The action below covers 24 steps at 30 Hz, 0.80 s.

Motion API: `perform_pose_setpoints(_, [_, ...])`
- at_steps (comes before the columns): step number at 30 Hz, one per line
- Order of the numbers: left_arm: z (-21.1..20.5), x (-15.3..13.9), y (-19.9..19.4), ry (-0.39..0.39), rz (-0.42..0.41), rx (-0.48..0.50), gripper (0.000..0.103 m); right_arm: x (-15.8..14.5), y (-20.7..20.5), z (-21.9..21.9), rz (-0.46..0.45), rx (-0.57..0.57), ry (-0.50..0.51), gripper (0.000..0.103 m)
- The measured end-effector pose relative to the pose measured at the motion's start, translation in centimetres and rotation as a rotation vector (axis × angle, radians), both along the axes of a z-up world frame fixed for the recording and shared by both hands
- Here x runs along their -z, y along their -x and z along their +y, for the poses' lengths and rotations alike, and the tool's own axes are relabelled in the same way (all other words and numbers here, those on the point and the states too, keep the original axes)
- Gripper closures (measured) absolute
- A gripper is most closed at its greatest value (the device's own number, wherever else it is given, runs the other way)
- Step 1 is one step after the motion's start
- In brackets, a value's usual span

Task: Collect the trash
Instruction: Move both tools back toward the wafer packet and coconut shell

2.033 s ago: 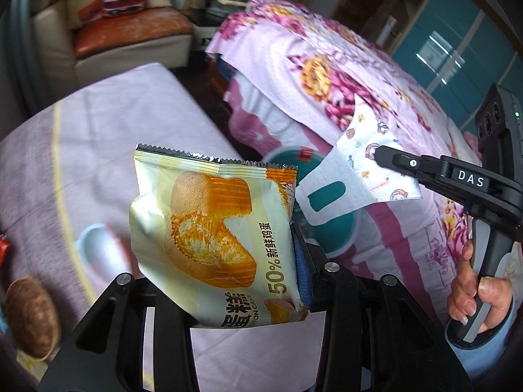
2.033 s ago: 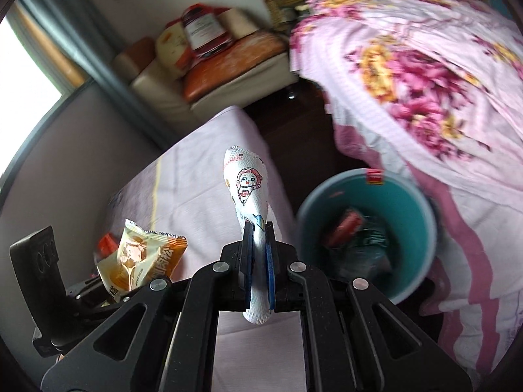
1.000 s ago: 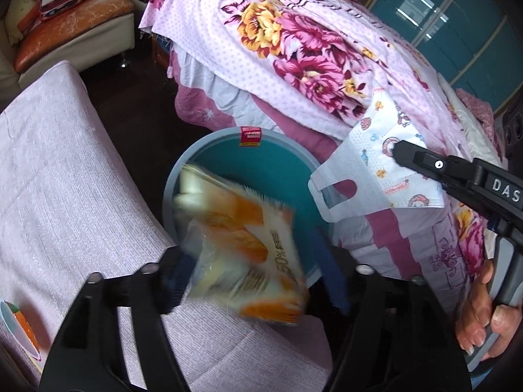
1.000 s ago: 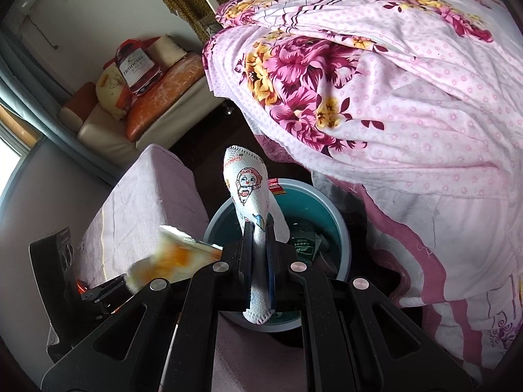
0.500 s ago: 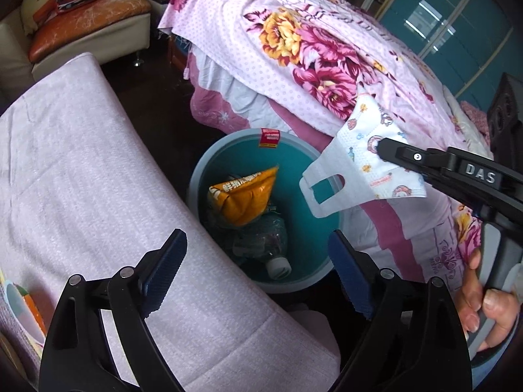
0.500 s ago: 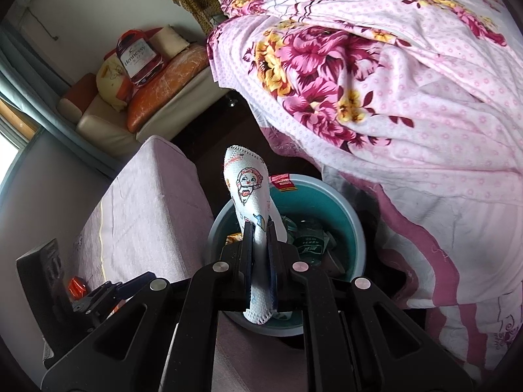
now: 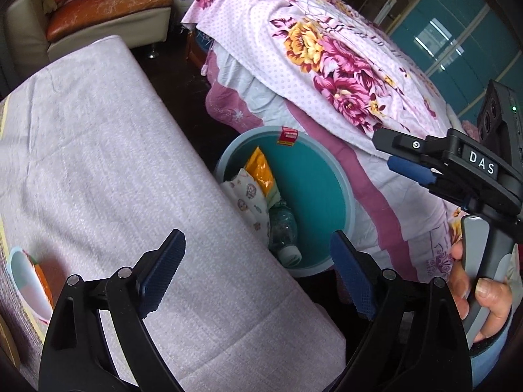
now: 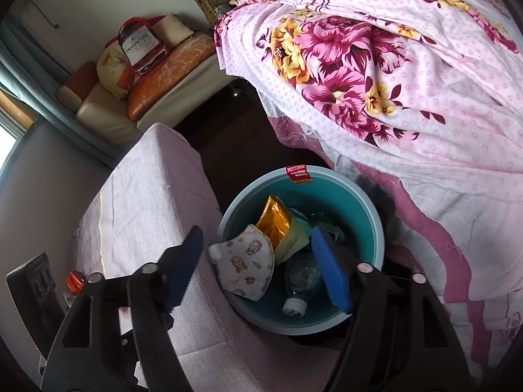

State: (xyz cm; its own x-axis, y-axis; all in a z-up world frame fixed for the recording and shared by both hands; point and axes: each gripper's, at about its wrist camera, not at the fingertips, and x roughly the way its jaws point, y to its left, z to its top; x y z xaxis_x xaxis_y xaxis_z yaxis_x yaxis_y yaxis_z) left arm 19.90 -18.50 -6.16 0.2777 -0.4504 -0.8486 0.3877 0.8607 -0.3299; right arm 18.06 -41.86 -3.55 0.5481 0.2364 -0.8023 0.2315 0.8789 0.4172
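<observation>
Your left gripper (image 7: 258,274) hangs with jaws spread wide, empty; your right gripper (image 8: 258,264) likewise, jaws apart over the teal bin (image 8: 366,202) at frame centre; face mask (image 8: 243,261) and snack wrapper (image 8: 276,220) lie inside it, beside a plastic bottle (image 8: 299,285).

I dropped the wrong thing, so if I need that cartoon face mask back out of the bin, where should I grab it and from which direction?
Pinch the face mask by its raised folded ridge, coming straight down from above. It lies on top of the trash, against the teal bin's wall nearest the covered table, so a sideways approach is blocked. The snack wrapper and bottle sit beside it, not over it.
</observation>
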Motion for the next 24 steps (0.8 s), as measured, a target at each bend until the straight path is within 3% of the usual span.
perform_pose_setpoints(6, [1.3, -0.5, 0.7, 0.013, -0.001, -0.019, 0.013, -0.2, 0.2, 0.3, 0.027, 0.009, -0.025, 0.025])
perform_pose_setpoints(11, [2.6, -0.9, 1.4, 0.024, -0.007, -0.038, 0.013, -0.7, 0.9, 1.4, 0.044, 0.0, -0.028, 0.025])
perform_pose_setpoints(24, [10.4, -2.8, 4.3, 0.03, -0.043, -0.163, 0.013, -2.4, 1.3, 8.7, 0.049, -0.136, -0.007, 0.025])
